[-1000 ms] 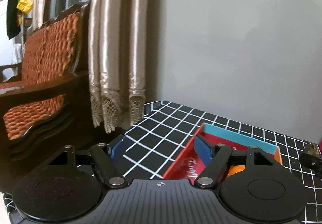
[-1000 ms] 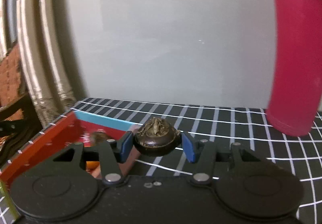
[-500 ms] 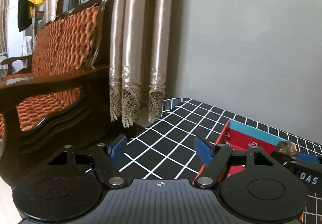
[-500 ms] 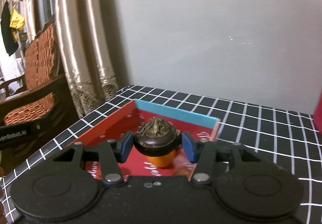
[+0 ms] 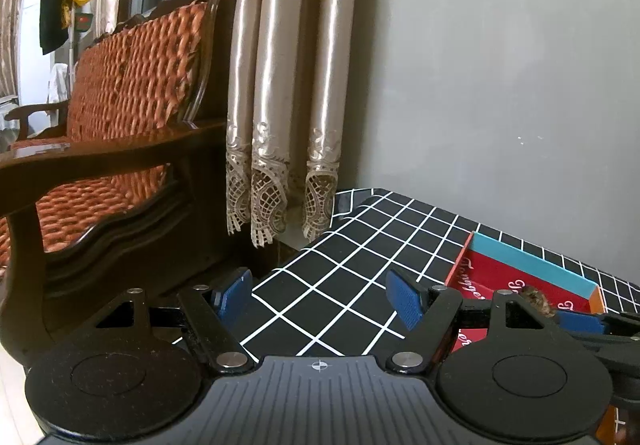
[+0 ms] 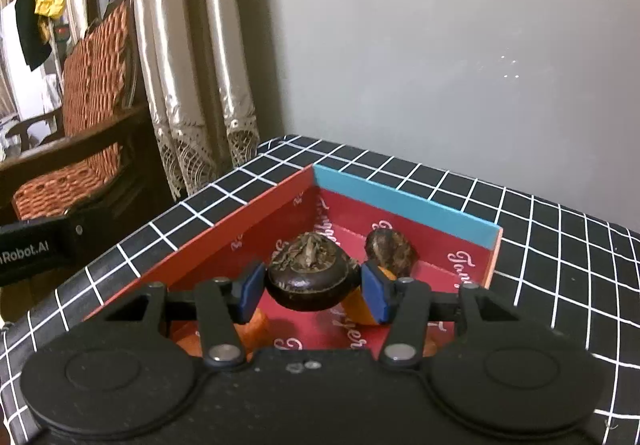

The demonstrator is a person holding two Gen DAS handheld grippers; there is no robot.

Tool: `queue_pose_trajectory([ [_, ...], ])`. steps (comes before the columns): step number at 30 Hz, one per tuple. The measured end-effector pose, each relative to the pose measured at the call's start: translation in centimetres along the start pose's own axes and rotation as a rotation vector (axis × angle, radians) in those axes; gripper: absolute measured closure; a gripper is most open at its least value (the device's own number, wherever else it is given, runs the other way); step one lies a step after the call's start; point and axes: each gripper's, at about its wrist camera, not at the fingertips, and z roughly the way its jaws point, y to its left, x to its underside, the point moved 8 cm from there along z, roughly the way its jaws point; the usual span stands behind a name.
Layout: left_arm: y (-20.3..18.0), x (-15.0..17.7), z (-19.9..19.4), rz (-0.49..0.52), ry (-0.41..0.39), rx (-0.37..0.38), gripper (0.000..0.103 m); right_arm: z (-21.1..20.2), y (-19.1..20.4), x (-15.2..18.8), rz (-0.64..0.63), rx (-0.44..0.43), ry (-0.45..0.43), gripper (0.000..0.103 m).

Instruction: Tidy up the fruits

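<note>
My right gripper [image 6: 312, 291] is shut on a dark brown round fruit [image 6: 310, 279] and holds it over the red box [image 6: 224, 233] with a blue far wall. Inside the box lie another dark fruit [image 6: 390, 249] and orange fruits [image 6: 356, 305], partly hidden by my fingers. My left gripper [image 5: 320, 297] is open and empty over the table's left part. In the left wrist view the red box [image 5: 528, 277] is at the right, with the right gripper's blue pad and the held dark fruit [image 5: 538, 299] above it.
The table has a black cloth with a white grid [image 6: 560, 245]. Its left edge drops off beside a wooden armchair with orange cushions [image 5: 120, 117] and beige curtains [image 5: 288, 85]. A grey wall [image 6: 440, 45] stands behind the table.
My right gripper has swung left with the dark fruit and now hangs over the red box. My left gripper has turned left, away from the box.
</note>
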Motion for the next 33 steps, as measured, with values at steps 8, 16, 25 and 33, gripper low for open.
queue_pose_trajectory([
  [8,-0.6,0.1,-0.2,0.009,0.006,0.008,0.029,-0.6,0.2,0.3,-0.013,-0.010,-0.011,0.036],
  [16,-2.4,0.5,-0.7,0.049,0.029,0.033,0.026,-4.3,-1.4,-0.1,0.077,-0.035,-0.127,0.037],
  [25,-5.5,0.8,-2.1,0.088,0.044,0.100,0.012,-10.0,-6.3,1.7,0.188,0.049,-0.181,0.027],
  [33,-9.2,1.8,-4.0,0.142,0.064,0.178,0.000,-14.1,-9.5,5.5,0.238,0.120,-0.180,0.027],
])
